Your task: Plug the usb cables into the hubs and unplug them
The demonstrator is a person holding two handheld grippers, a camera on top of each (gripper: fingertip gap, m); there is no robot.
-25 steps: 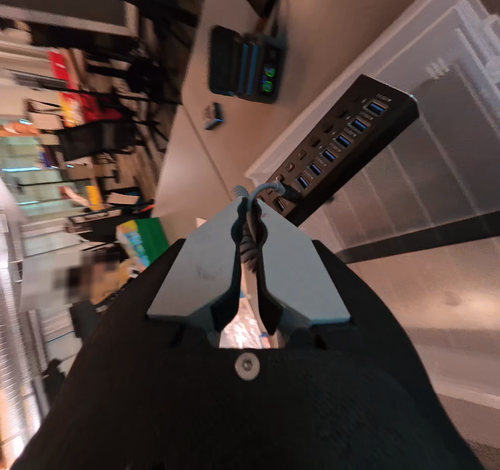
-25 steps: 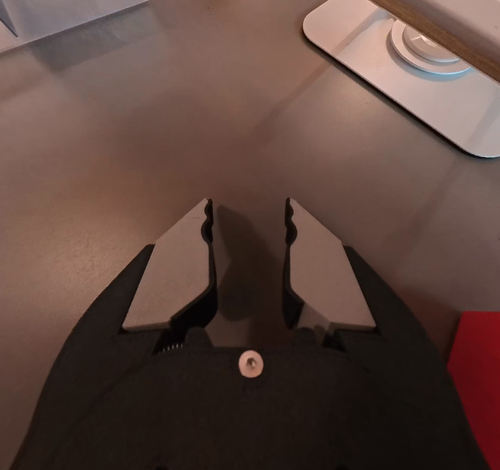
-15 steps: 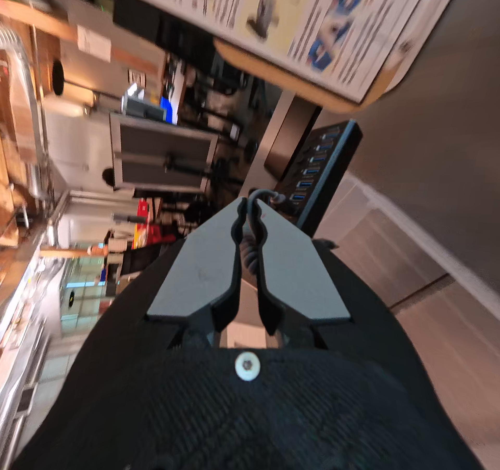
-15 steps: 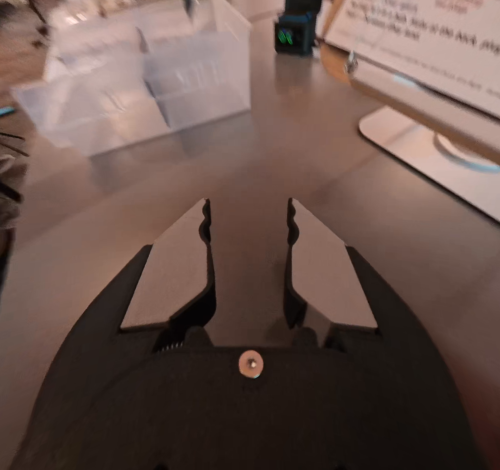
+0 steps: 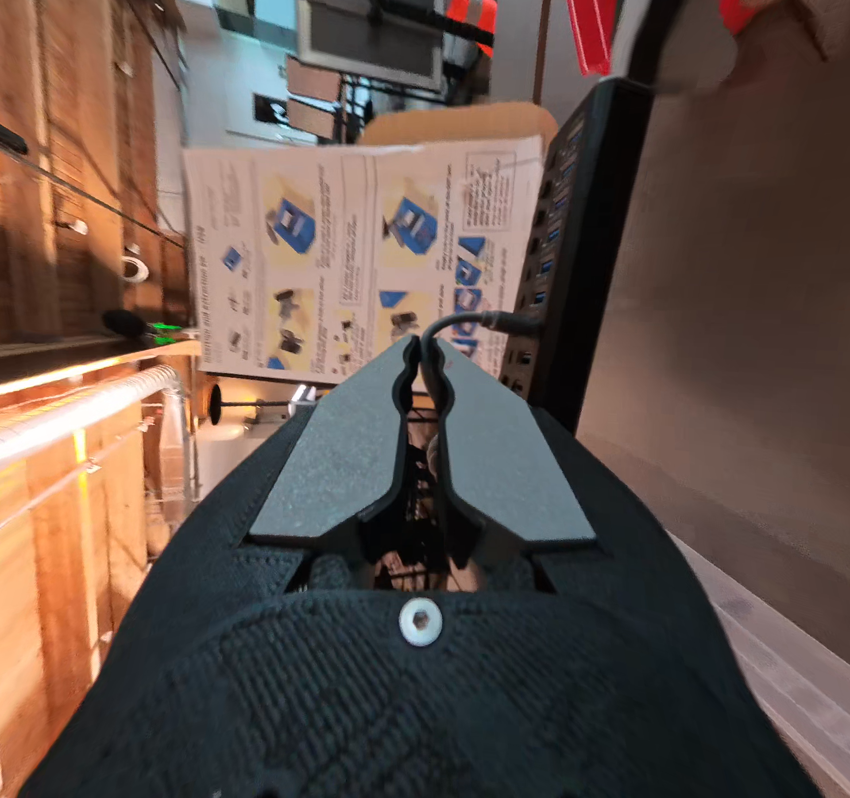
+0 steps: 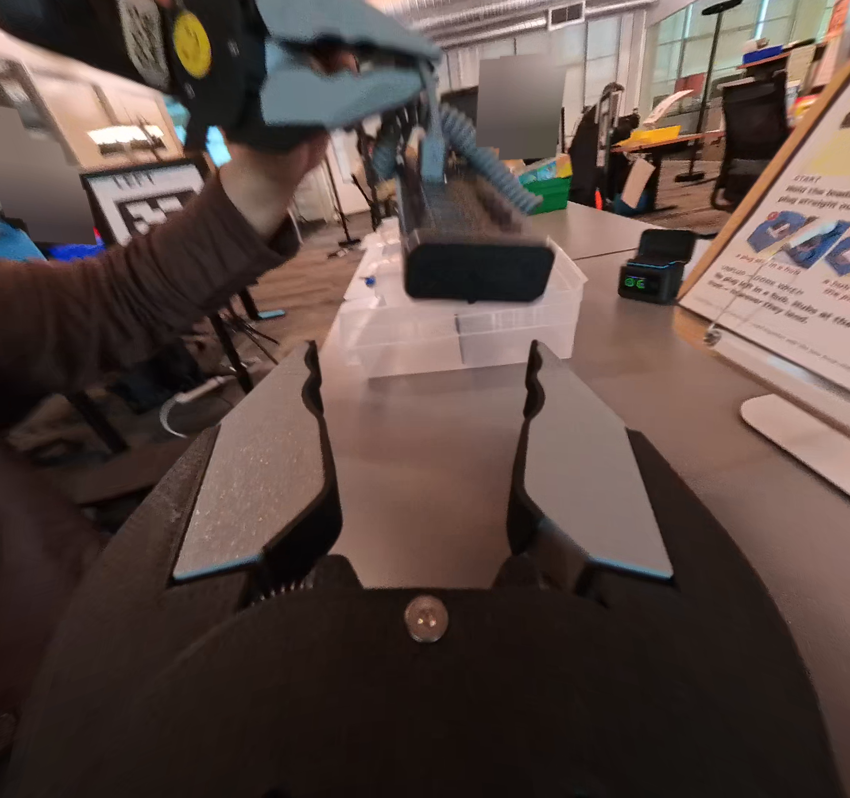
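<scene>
Hub dangling in the air by its cable

Left gripper [image 5: 419, 347] pinches the grey cable [image 5: 453, 321]; its plug sits in the black hub [image 6: 476, 270], hanging at 12 o'clock above the table [image 6: 644, 408]. Right gripper [image 6: 421, 373] gapes, holding nothing.

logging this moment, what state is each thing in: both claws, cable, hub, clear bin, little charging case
left claw: shut on the cable, held up in the air
right claw: open, empty, low over the table
cable: plugged into the hub, coiled part hanging
hub: lifted off the table, hanging by the cable
clear bin: on the table, open top
charging case: lid open, display lit green
</scene>
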